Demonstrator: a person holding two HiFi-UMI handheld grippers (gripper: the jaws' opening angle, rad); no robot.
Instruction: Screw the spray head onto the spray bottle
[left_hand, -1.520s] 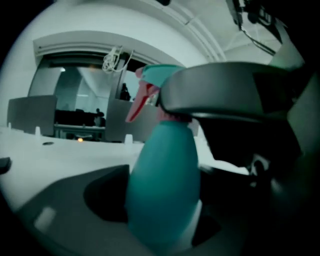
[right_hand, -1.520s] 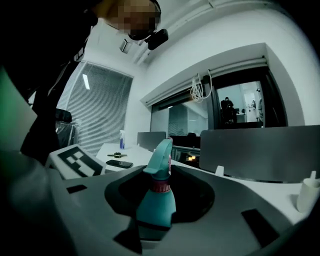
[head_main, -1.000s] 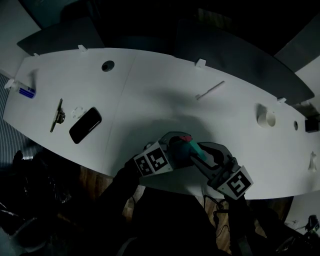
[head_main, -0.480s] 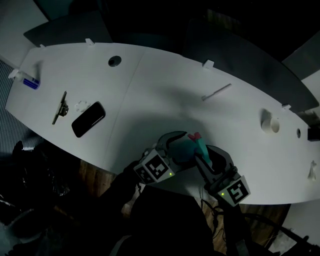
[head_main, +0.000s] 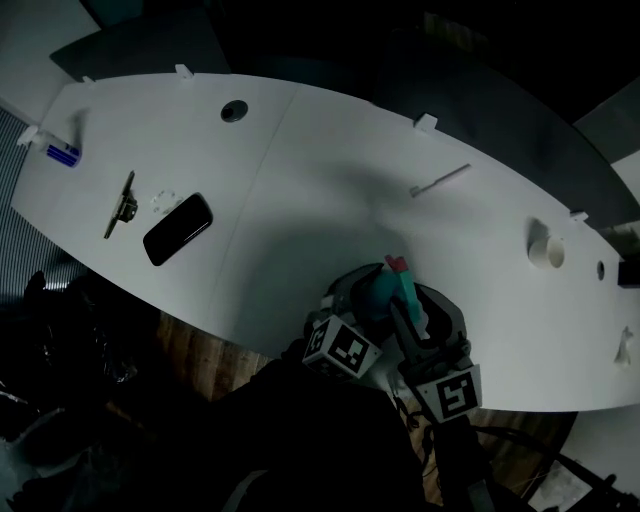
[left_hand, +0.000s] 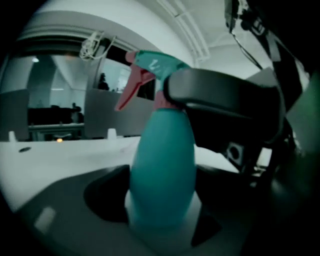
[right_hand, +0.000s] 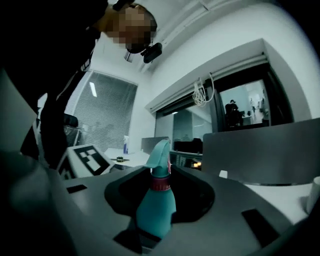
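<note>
white curved table (head_main: 330, 170) | wood floor (head_main: 190, 348) | slatted blinds (right_hand: 107, 115) | grey partition panel (right_hand: 270, 150) | dim light

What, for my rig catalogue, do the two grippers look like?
The left gripper and right gripper are dark grey, each bearing a white cube of black square markers. The sleeves are dark. The left's jaws have just been closing around a teal bottle.

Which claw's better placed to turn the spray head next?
Right, likely: right claw holds nearest the red collar and spray head; left claw, just closed further, grips the spray bottle body.
</note>
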